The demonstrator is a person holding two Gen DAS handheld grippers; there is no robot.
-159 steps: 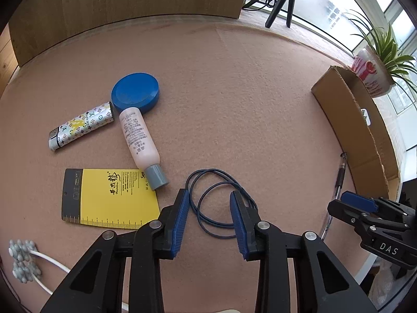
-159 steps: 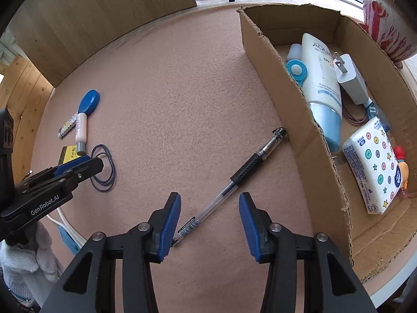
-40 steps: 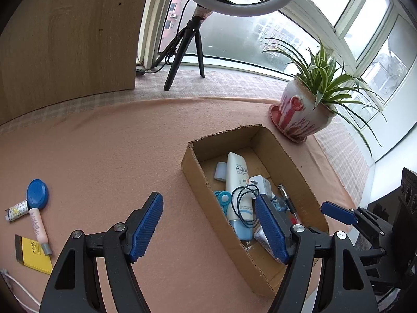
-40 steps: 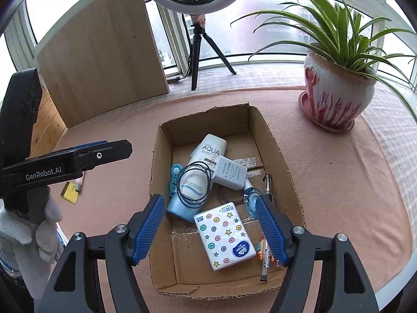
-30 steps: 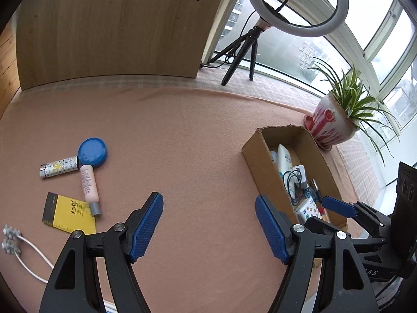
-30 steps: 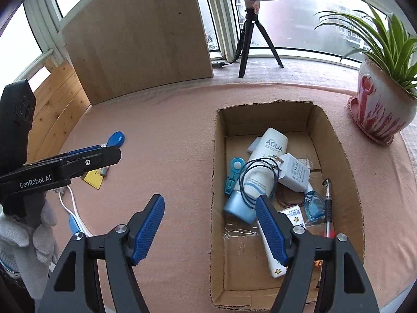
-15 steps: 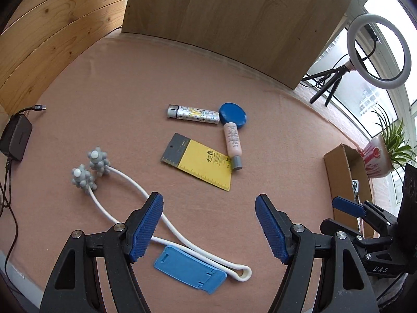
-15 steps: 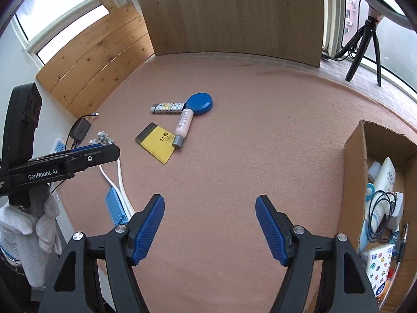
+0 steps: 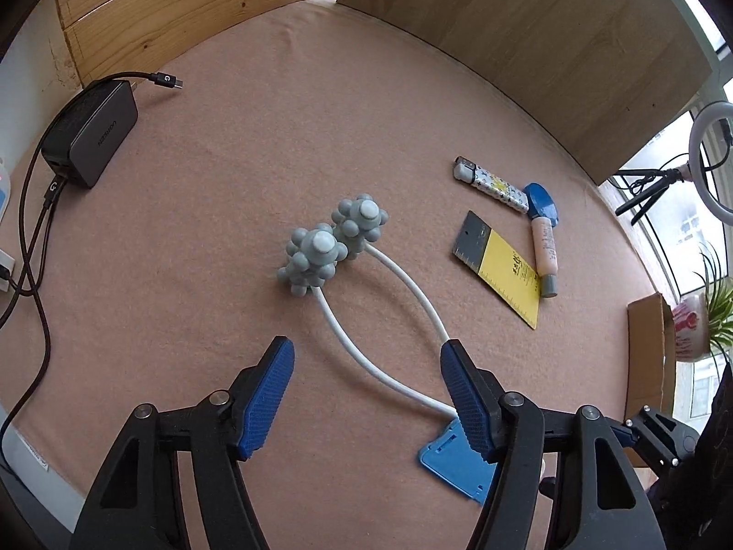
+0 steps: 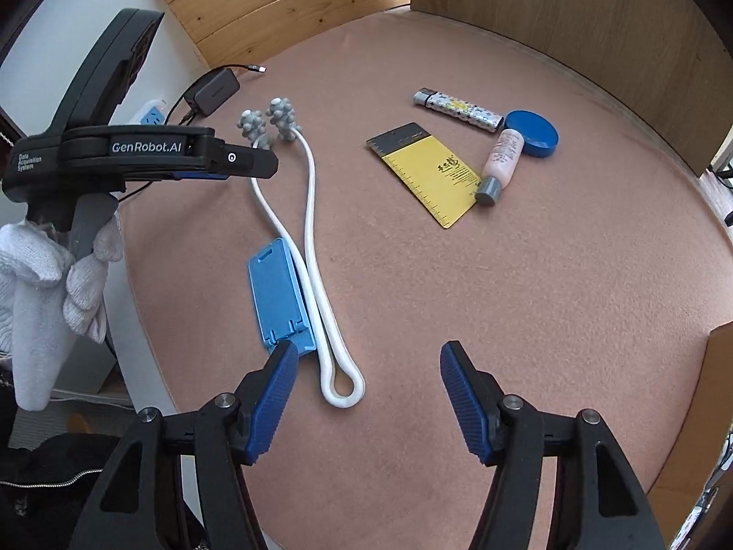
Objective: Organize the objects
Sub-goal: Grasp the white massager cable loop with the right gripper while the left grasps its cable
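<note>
Massager: a white looped massager (image 9: 389,284) with two grey knobbed heads is seen lying flat on the pink felt table (image 9: 229,146), at the centre of the left wrist frame; in the right wrist view (image 10: 311,211) it runs from upper left down to lower centre.
Left gripper: the left gripper (image 9: 366,394) is held above the white stems, jaws spread wide, nothing pinched.
Right gripper: the right gripper (image 10: 366,398) is held over the loop end at the bottom of its frame, jaws spread wide and empty.
Blue stand: a blue plastic phone stand (image 10: 279,293) is laid just beside the loop, touching it.
Right of centre: a yellow ruler card (image 10: 430,178), a pink tube (image 10: 501,160), a blue lid (image 10: 533,133) and a patterned lighter (image 10: 458,110) are clustered together.
Upper left: a black charger (image 9: 91,133) with cable is seen.
Far right edge: a cardboard box (image 9: 650,348) is glimpsed.
</note>
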